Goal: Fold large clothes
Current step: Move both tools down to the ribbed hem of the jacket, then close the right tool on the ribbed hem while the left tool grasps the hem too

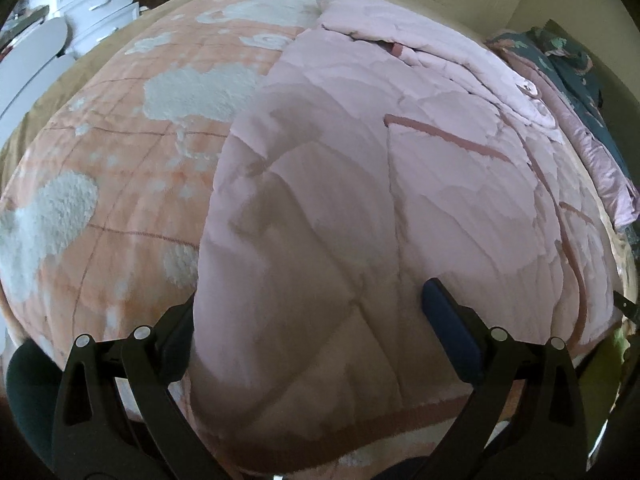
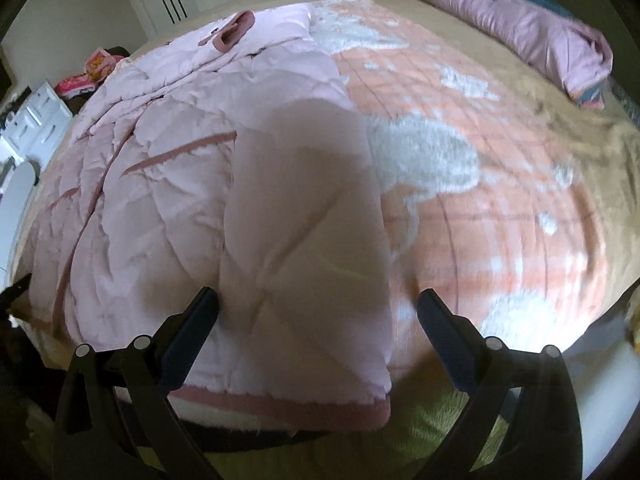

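Note:
A large pale pink quilted garment [image 1: 360, 184] with darker pink trim lies spread on the bed; it also shows in the right wrist view [image 2: 192, 184]. My left gripper [image 1: 308, 300] is open just above its near part, close to its left edge, one finger on each side. My right gripper [image 2: 318, 306] is open over its near right corner, above the dark pink hem [image 2: 288, 406]. Neither gripper holds cloth.
The garment lies on an orange and white fleece blanket [image 1: 120, 168] over a tan bedspread [image 2: 560, 92]. A purple and teal quilt [image 2: 520, 20] is heaped at the bed's far edge. White drawers [image 1: 96, 4] and wardrobes stand beyond. A green rug [image 2: 432, 420] lies below.

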The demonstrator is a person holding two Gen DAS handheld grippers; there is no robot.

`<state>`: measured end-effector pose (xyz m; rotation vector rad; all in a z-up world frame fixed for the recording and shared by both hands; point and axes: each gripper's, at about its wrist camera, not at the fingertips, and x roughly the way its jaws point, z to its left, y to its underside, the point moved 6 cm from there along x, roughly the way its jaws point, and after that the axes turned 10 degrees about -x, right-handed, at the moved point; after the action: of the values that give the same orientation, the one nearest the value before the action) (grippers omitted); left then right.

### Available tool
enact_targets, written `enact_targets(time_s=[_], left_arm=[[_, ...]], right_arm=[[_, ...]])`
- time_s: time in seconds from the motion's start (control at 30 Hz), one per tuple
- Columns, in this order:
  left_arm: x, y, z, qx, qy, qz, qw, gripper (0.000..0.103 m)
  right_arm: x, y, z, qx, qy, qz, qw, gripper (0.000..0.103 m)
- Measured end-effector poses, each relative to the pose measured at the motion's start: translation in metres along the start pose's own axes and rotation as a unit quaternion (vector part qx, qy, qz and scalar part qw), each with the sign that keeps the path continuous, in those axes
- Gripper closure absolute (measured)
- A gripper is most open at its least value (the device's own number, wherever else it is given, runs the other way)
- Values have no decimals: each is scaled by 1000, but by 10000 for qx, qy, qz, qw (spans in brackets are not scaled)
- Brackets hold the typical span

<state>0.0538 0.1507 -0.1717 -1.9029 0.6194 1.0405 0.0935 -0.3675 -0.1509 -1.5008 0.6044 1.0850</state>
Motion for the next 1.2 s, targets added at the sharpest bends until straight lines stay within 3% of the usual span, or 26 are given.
enact_targets(time_s=[0.47, 0.6, 0.67, 0.7, 0.83, 0.93, 1.03, 1.1, 1.2], left_arm=[[-8, 11, -1, 77, 178, 128, 9997, 9], [-7, 11, 0, 44, 198, 127, 9997, 9], [-7, 12, -2, 78, 149, 103, 9998, 9], [-7, 11, -3, 101, 129, 95, 9998, 9], [-7, 10, -5, 121, 145, 99, 9998, 9], [-10, 8, -7, 137, 145, 10, 9998, 18], [-15, 5, -13, 237, 165, -97, 9995, 45], [-18, 2, -16, 287, 144, -180, 9993, 74], [-23, -2, -20, 334, 252, -224, 9989, 87]], right_arm=[[1, 21, 9, 222, -633, 121, 9977, 6], [-3, 23, 17, 166, -799, 64, 9966, 29], [-8, 23, 19, 210, -972, -71, 9950, 47], [-11, 23, 21, 244, -1151, -134, 9930, 63], [-24, 17, 25, 224, -1335, -394, 9900, 76], [-37, 4, 27, 183, -1453, -642, 9871, 79], [-53, -11, 33, 36, -1503, -903, 9845, 80], [-62, -22, 37, -75, -1542, -1044, 9825, 80], [-69, -35, 40, -155, -1596, -1169, 9801, 80]])
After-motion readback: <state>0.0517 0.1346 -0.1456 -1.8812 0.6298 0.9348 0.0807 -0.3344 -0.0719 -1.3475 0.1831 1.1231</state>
